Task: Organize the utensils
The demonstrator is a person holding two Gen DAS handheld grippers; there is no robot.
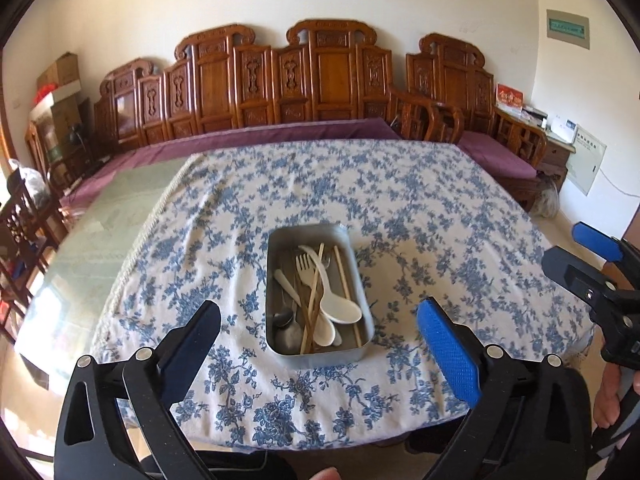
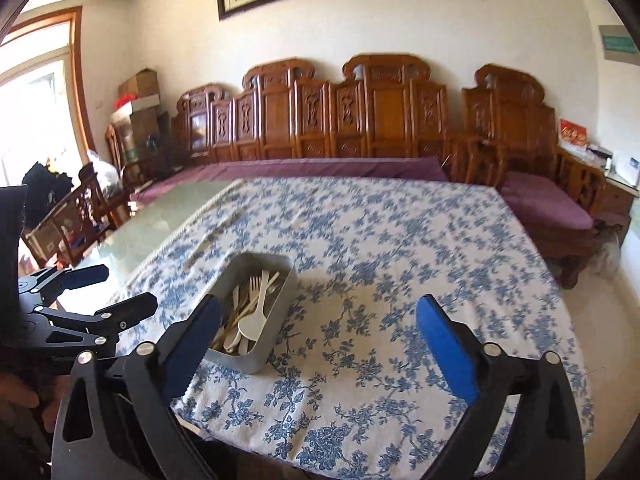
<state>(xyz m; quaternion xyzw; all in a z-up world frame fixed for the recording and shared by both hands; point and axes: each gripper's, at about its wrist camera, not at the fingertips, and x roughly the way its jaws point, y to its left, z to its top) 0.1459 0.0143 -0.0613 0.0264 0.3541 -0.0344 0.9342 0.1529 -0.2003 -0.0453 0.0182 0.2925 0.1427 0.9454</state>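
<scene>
green wall sign [image 1: 568,29], red box [image 1: 509,100], white wall panel [image 1: 585,164], lettering all illegible

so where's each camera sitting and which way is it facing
Left wrist: on the left gripper, looking down the table at the metal tray; the right gripper and a fingertip show.
Right wrist: on the right gripper, right of the tray; the left gripper shows.
Shared: tray, floral tablecloth, wooden bench.

Right gripper [image 2: 320,344] stands wide apart above the floral tablecloth [image 2: 400,240], nothing between its fingers. Metal tray [image 2: 276,336] lies left of centre, holding white plastic fork [image 2: 256,284], spoon [image 2: 254,324] and chopsticks [image 2: 240,312]. Left gripper [image 2: 116,292] at left edge, spread wide.
</scene>
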